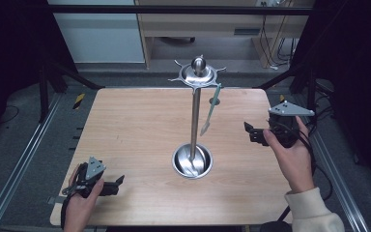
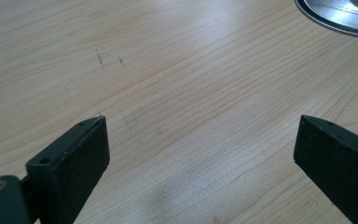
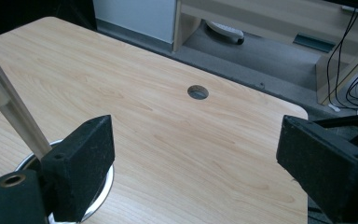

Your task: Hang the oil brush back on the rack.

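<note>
A steel utensil stand rises mid-table: round dish base [image 1: 192, 162], thin pole [image 1: 194, 116], and a hooked cap [image 1: 198, 73]. From one hook on its right side hangs a slim green-handled utensil [image 1: 211, 108]. My left gripper [image 1: 118, 182] rests low at the near left corner, open, with bare wood between its jaws [image 2: 203, 123]; the base's rim [image 2: 335, 16] lies ahead to its right. To the right of the stand my right gripper [image 1: 249, 132] is held open and empty [image 3: 196, 126], with the pole [image 3: 9, 109] and base rim [image 3: 103, 186] at that view's left.
The wooden table [image 1: 135, 125] has a round cable hole [image 3: 197, 92] near its far edge. Black frame posts and rails flank both sides. Beyond the far edge are grey floor, a wooden shelf and cables.
</note>
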The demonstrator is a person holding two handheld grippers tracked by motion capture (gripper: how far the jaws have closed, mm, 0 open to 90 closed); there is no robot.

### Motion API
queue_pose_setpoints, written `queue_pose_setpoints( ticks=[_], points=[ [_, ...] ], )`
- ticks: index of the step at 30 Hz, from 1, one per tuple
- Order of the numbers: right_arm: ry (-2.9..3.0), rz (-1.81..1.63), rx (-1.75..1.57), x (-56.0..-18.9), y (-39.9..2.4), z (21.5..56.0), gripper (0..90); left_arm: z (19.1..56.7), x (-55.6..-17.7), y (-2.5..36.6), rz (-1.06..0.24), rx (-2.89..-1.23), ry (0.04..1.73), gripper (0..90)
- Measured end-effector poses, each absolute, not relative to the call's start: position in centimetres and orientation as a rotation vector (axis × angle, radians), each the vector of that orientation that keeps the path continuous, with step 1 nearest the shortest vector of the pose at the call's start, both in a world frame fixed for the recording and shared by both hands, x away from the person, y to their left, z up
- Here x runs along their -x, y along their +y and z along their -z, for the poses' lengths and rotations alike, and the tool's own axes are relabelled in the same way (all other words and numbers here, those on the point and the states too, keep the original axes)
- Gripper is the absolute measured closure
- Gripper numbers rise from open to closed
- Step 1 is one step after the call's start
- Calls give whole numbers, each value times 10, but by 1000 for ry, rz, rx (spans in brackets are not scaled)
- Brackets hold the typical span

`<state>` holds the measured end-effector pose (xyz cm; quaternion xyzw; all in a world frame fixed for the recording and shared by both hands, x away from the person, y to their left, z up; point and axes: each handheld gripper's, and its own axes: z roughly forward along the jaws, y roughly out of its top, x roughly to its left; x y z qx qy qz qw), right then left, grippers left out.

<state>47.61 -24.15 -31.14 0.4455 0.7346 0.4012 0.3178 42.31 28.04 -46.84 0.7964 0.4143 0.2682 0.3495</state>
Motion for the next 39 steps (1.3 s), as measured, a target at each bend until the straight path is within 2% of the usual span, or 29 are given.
queue_pose_setpoints(
  ticks=[39],
  points=[
    [2039, -981, -1253, -488, -235, 381, 118, 468, -423, 280, -695, -2066, 1071, 30]
  ],
)
